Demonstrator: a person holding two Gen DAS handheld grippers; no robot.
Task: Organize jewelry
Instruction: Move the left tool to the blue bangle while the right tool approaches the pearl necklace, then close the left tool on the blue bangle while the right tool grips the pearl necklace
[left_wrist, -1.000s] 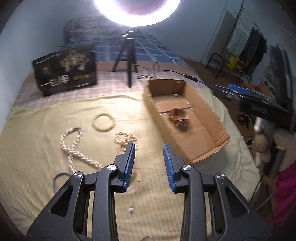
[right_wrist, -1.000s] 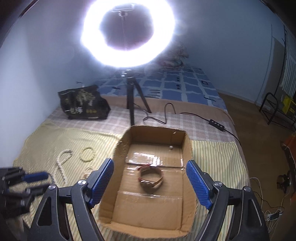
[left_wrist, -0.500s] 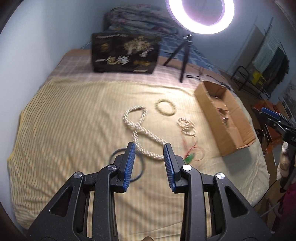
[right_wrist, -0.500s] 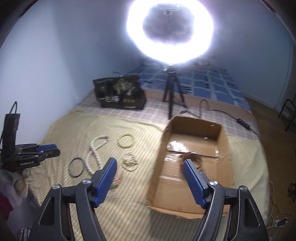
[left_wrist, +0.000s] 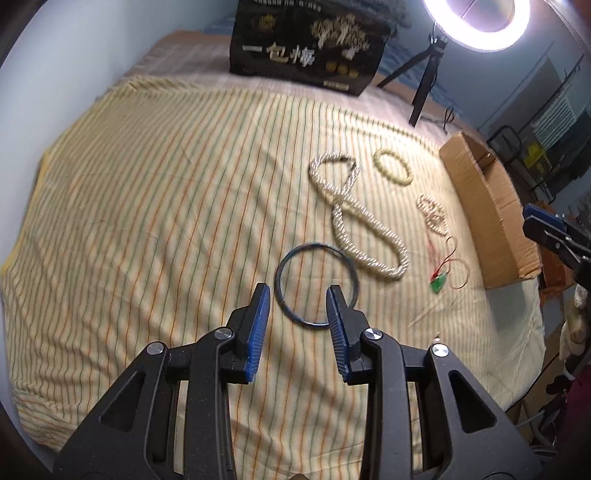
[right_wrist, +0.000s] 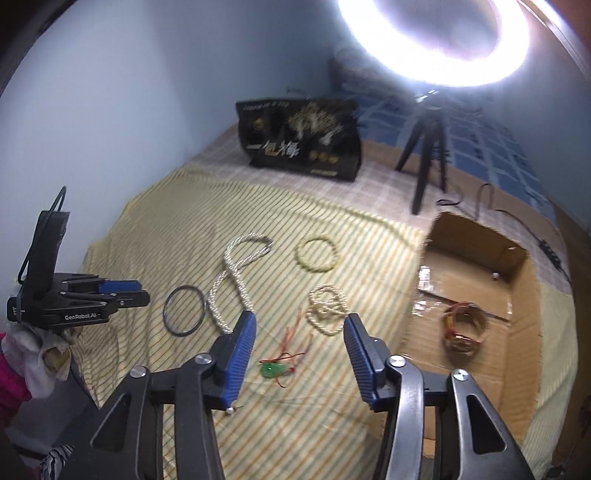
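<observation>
My left gripper (left_wrist: 298, 291) is open and empty, just above a dark ring necklace (left_wrist: 316, 285) on the striped bedspread. Beyond it lie a long pearl rope (left_wrist: 364, 218), a beaded bracelet (left_wrist: 393, 168), a small pearl strand (left_wrist: 432, 214) and a green pendant on a red cord (left_wrist: 439, 282). My right gripper (right_wrist: 299, 319) is open and empty above the green pendant (right_wrist: 273, 370) and the small pearl strand (right_wrist: 327, 308). The cardboard box (right_wrist: 524, 302) at the right holds a brown bracelet (right_wrist: 463, 328). The left gripper (right_wrist: 110, 293) shows at the left of the right wrist view.
A black printed bag (left_wrist: 308, 48) stands at the back of the bed. A ring light on a tripod (right_wrist: 428, 155) stands behind the box. A cable (right_wrist: 487, 199) runs behind the box. The bed edge drops off at the front and right.
My left gripper swung left from the box and came down over the dark ring necklace. My right gripper moved left off the box to above the green pendant. Both stayed open.
</observation>
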